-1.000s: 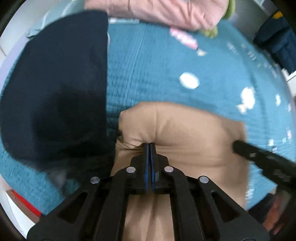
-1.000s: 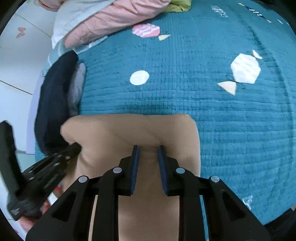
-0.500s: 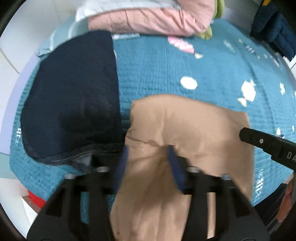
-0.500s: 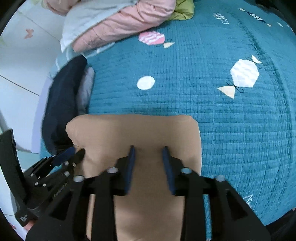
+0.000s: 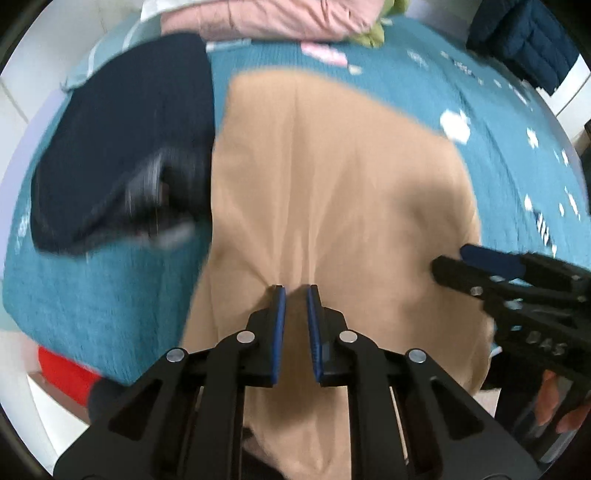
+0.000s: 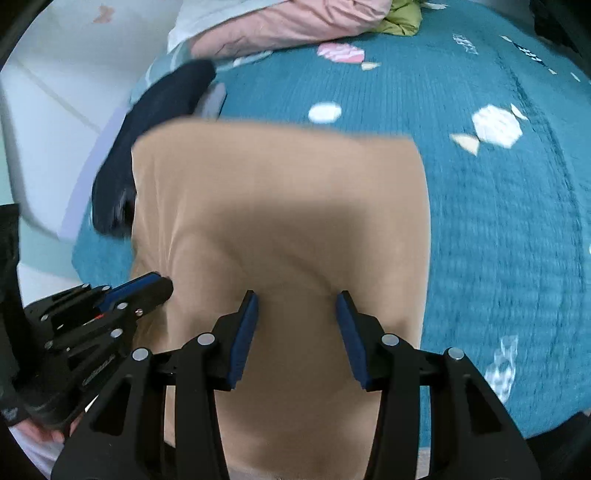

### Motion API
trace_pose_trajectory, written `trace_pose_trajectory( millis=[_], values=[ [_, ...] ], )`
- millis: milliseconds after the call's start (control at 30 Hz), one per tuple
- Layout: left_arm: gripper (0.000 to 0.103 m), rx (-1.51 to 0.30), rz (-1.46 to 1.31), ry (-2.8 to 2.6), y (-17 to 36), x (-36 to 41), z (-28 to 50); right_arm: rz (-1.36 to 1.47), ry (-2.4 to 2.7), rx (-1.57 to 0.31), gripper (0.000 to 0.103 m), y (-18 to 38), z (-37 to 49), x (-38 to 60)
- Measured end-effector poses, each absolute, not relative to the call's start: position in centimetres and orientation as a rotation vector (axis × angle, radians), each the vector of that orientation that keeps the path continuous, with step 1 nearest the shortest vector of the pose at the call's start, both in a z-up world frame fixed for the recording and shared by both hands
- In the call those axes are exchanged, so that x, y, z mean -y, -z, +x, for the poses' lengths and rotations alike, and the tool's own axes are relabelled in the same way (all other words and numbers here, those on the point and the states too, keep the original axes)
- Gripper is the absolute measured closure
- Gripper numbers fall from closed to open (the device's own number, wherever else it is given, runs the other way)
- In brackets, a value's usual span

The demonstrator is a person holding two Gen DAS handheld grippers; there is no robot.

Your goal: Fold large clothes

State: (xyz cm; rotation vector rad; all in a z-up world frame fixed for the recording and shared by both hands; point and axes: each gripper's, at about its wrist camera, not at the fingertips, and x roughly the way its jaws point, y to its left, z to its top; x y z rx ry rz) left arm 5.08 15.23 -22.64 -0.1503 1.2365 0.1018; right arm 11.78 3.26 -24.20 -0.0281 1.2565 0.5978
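A tan garment (image 5: 332,192) lies folded on the teal bedspread (image 5: 110,295), its near part hanging over the bed's front edge. It also shows in the right wrist view (image 6: 288,206). My left gripper (image 5: 294,290) hovers over the garment's near middle, jaws a small gap apart and empty. My right gripper (image 6: 295,295) is wide open over the garment's near part, holding nothing. Each gripper shows in the other's view: the right gripper (image 5: 480,262) and the left gripper (image 6: 147,288).
A dark navy garment (image 5: 122,147) lies left of the tan one, touching its edge. Pink bedding (image 5: 277,18) and a green item (image 6: 400,16) are piled at the bed's far side. A dark blue jacket (image 5: 528,40) is at the far right. Something red (image 5: 62,369) lies below the bed's left edge.
Both grippers let go of the tan garment and pulled back toward me. The left opened, then partly closed again; the right opened wider. More of the garment shows.
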Motion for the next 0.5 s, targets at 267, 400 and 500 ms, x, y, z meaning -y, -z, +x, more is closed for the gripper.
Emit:
trace_pose_trajectory(
  millis=[267,400,500],
  values=[
    [0.091,-1.318,-0.147,-0.089,25.1,-14.1,-0.9,-0.018,-0.623,-1.451,0.060,28.9,5.3,-0.3],
    [0.091,-1.357,-0.172,-0.089,26.3,-14.0,-3.1,-0.012,-0.627,-1.463,0.060,28.3,4.8,0.1],
    [0.090,-1.358,-0.204,-0.083,26.0,-14.4,-4.2,-0.021,-0.630,-1.486,0.060,28.1,4.6,0.2]
  ],
)
